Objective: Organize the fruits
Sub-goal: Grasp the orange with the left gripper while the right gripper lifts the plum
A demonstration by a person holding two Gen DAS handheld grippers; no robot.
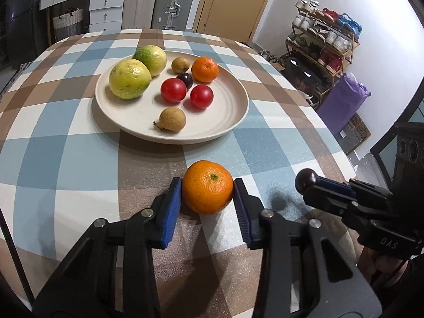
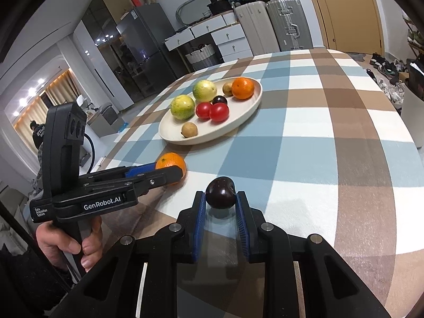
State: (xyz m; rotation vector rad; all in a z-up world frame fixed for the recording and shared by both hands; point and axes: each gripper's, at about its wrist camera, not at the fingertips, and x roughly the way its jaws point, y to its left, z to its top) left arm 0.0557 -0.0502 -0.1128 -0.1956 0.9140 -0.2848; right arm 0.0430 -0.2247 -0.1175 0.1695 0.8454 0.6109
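A loose orange (image 1: 207,186) rests on the checked tablecloth in front of the cream plate (image 1: 225,122). My left gripper (image 1: 208,182) is shut on it, one blue pad pressing each side; the right wrist view shows the same grip from the side on the orange (image 2: 171,160). My right gripper (image 2: 220,196) is shut on a dark plum (image 2: 220,192), held just above the cloth to the right of the orange. The plate holds two yellow-green fruits (image 1: 129,78), two red tomatoes (image 1: 173,90), another orange (image 1: 204,69), a dark plum (image 1: 185,79) and two brown longans (image 1: 172,118).
The table's right edge (image 1: 341,143) drops to the floor, where a shoe rack (image 1: 323,39) and a purple bag (image 1: 341,100) stand. Suitcases (image 1: 173,4) and white drawers (image 1: 106,8) are behind the table. A person (image 2: 37,132) stands far off at the left.
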